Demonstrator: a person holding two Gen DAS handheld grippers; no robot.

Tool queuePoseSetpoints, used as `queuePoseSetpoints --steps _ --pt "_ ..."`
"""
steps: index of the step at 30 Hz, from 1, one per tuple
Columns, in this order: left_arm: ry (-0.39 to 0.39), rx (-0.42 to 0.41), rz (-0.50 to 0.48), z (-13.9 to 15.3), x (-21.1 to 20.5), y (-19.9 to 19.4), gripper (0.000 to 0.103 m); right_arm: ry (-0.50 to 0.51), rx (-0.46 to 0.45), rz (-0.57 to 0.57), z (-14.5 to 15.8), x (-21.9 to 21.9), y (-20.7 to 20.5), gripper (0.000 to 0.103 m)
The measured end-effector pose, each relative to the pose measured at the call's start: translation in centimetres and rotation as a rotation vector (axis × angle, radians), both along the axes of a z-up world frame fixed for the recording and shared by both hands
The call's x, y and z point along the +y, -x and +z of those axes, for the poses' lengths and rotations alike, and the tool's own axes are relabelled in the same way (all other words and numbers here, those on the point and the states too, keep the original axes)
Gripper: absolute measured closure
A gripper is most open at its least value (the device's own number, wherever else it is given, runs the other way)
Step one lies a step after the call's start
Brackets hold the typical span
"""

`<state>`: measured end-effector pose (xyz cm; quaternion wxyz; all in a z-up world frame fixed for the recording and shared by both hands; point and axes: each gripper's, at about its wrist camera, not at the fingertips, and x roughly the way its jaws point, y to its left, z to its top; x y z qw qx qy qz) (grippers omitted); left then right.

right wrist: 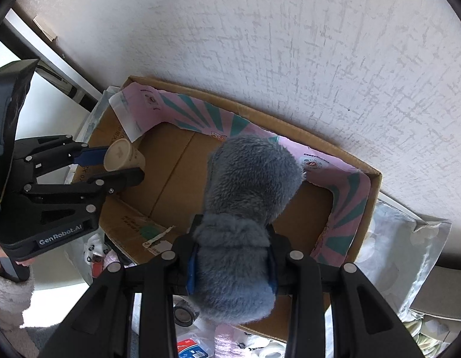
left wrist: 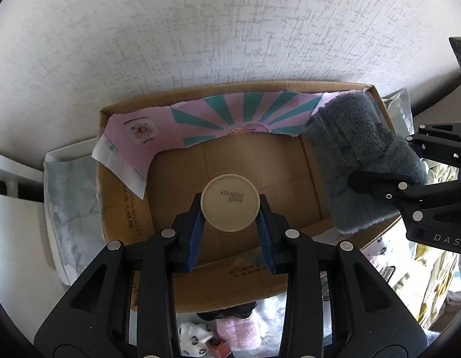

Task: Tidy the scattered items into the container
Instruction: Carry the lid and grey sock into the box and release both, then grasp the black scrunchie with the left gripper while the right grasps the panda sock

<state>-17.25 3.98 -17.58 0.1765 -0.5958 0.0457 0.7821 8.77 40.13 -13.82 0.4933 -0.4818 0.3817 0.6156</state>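
Note:
An open cardboard box stands against a white wall, with a pink and teal printed sheet along its back. My left gripper is shut on a beige cup, bottom towards the camera, held over the box floor; it also shows in the right wrist view. My right gripper is shut on a fluffy grey-blue cloth, held over the box's right side. The cloth and the right gripper also show in the left wrist view.
Small items lie in front of the box: a pink fuzzy thing, a black-spotted white cloth, a blue and red packet and a round black object. Pale printed bags flank the box.

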Motion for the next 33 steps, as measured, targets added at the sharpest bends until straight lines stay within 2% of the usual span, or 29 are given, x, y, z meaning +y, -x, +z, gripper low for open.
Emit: queuePoseSetpoints --steps 3,5,6,7,10,12,15,20,22,26,29,31,33 --pt "-0.002 0.020 -0.003 0.3 0.3 0.1 0.073 0.000 -0.006 0.013 0.1 0.3 -0.1 0.066" --pt "0.006 0.017 0.000 0.5 0.3 0.4 0.058 -0.016 -0.016 0.024 0.4 0.5 -0.2 0.059" --pt "0.020 0.004 0.015 0.3 0.2 0.7 0.023 -0.023 -0.017 0.033 0.5 0.5 -0.2 0.056" --pt "0.032 0.003 0.035 0.3 0.0 0.9 0.001 -0.023 -0.018 0.031 0.6 0.5 -0.3 0.047" --pt "0.046 0.051 0.090 1.1 -0.9 1.0 0.000 0.025 0.003 -0.007 0.5 0.4 -1.1 0.016" --pt "0.050 0.062 0.098 1.7 -1.4 1.0 0.000 0.042 0.015 -0.020 0.4 0.1 -1.6 0.014" --pt "0.045 0.086 0.101 2.7 -2.0 0.6 0.000 0.035 0.016 -0.027 0.4 -0.4 -1.8 0.000" --pt "0.018 0.116 0.113 4.4 -3.2 -0.1 0.000 -0.040 0.045 0.002 2.0 -1.4 -1.3 0.000" --pt "0.010 0.127 0.111 5.0 -3.6 -0.3 0.000 -0.077 0.107 0.000 3.0 -1.9 -1.1 0.000" --pt "0.003 0.155 0.109 6.3 -4.3 -1.4 0.000 -0.075 0.203 0.003 4.1 -3.0 -1.3 0.000" --pt "-0.021 0.173 0.108 7.4 -5.3 -2.4 0.000 -0.101 0.144 0.019 4.9 -3.8 -0.9 0.000" --pt "-0.037 0.190 0.101 8.0 -5.8 -3.0 0.000 -0.163 0.086 0.012 6.0 -4.7 -0.7 0.000" --pt "-0.055 0.214 0.094 8.7 -6.4 -3.8 0.000 -0.213 0.075 0.024 7.2 -5.8 -0.8 0.000"
